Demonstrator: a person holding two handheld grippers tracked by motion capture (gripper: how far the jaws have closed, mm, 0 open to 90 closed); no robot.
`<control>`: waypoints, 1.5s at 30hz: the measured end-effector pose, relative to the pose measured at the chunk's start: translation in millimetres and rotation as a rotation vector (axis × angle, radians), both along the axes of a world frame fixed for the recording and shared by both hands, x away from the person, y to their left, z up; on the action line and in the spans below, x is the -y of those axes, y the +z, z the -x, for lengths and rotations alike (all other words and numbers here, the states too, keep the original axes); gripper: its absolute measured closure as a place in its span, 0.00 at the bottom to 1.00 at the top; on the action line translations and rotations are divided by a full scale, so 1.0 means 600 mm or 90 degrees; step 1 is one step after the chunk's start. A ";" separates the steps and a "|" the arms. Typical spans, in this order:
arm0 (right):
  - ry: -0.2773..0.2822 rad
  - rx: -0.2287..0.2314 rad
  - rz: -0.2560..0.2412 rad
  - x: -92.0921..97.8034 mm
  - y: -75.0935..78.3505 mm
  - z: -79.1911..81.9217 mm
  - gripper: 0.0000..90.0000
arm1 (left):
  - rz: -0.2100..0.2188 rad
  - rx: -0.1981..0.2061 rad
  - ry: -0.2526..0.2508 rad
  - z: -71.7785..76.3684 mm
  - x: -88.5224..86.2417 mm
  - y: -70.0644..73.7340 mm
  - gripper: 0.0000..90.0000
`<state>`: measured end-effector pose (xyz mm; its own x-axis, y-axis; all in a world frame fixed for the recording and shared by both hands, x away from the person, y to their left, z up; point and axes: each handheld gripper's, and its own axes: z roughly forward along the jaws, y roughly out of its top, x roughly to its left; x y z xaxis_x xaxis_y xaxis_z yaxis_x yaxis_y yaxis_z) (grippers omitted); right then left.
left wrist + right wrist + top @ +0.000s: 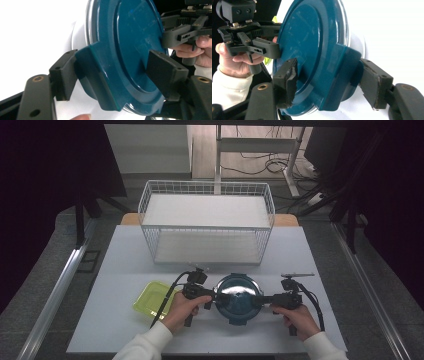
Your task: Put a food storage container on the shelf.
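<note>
While teal lid [238, 295] sits between them, left gripper [211, 298], right gripper [260, 301] each pinch opposite tabs.

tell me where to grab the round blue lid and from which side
Grip the blue lid by its two opposite latch tabs, one claw from each side. The tabs fold down past the round rim, giving flat faces to pinch. The left claw and right claw already straddle them this way.

A round dark-teal lid [238, 296] with latch flaps on its rim lies flat on the white table's [125, 270] near edge.
</note>
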<state>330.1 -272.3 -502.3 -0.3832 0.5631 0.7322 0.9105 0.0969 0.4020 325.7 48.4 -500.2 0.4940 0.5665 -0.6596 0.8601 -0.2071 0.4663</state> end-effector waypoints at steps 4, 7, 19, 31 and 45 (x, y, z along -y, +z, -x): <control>-0.007 0.016 -0.003 0.002 0.005 0.013 0.44 | 0.015 0.007 0.012 0.014 -0.008 0.003 0.38; -0.016 0.027 -0.010 0.002 0.006 0.025 0.46 | 0.021 0.016 0.023 0.026 -0.010 0.003 0.39; -0.028 0.020 -0.032 0.010 0.005 0.045 0.50 | 0.024 0.042 0.021 0.039 -0.011 0.008 0.42; -0.059 0.007 -0.033 0.008 0.009 0.051 0.51 | 0.022 0.037 0.033 0.042 -0.009 0.011 0.42; -0.051 0.045 -0.025 0.002 0.036 0.049 0.51 | 0.017 0.062 0.043 0.048 -0.011 0.041 0.42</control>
<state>300.9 -273.6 -480.4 -0.3905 0.5649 0.7269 0.8836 0.0084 0.4682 296.9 55.2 -475.4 0.5182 0.5834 -0.6254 0.8216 -0.1364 0.5535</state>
